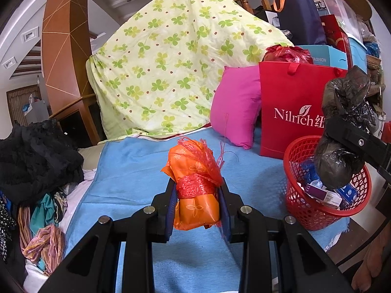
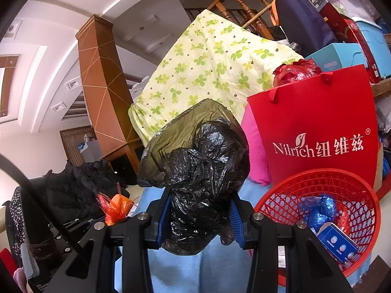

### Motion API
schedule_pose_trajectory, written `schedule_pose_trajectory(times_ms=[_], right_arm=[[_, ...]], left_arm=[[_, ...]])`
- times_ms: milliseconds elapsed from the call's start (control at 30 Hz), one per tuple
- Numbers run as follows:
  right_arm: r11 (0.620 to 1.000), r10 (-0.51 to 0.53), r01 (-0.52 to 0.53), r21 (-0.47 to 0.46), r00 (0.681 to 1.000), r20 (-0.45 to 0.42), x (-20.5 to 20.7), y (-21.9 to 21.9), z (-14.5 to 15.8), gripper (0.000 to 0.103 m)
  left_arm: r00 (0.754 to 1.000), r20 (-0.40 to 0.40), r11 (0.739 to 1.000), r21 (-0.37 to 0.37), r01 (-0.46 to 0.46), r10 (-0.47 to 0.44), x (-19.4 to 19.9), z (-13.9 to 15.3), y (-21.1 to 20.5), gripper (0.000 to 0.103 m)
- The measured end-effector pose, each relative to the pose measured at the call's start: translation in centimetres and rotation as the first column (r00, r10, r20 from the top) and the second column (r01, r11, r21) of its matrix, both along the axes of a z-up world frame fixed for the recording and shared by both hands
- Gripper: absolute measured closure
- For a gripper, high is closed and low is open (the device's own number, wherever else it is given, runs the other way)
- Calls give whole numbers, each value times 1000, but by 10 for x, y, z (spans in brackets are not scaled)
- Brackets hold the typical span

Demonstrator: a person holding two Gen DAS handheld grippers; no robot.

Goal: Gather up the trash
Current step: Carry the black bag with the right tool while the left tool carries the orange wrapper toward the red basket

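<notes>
The red paper bag (image 2: 315, 131) carries white lettering "Nilrich" with a leaf emblem, Chinese characters "纽维兹" and a small ® mark. The light blue box (image 1: 325, 56) behind it reads "FASHION". Print on the boxes in the basket is too small to read.

Black bag (image 2: 202, 171) hides part of pink pillow (image 2: 256, 151); red basket (image 2: 361, 232) cut off at right edge; box print (image 2: 338, 241) unreadable.

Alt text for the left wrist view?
The left gripper clamps an orange packet wrapped in red netting above a blue blanket. At right, the right gripper holds a black plastic bag over a red basket.
</notes>
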State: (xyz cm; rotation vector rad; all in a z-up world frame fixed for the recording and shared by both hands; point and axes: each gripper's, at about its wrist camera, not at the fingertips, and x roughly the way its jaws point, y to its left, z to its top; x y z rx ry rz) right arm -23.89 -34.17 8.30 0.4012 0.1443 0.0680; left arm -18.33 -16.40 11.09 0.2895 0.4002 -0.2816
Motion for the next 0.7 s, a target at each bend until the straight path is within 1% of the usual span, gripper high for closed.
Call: schedule_pose_trajectory(times_ms=[700], right_arm=[[999,-46,46,8,999,7,-18,-1,1,58]], left_arm=[[999,0,999,16,50,-50,-5,-1,-8,70]])
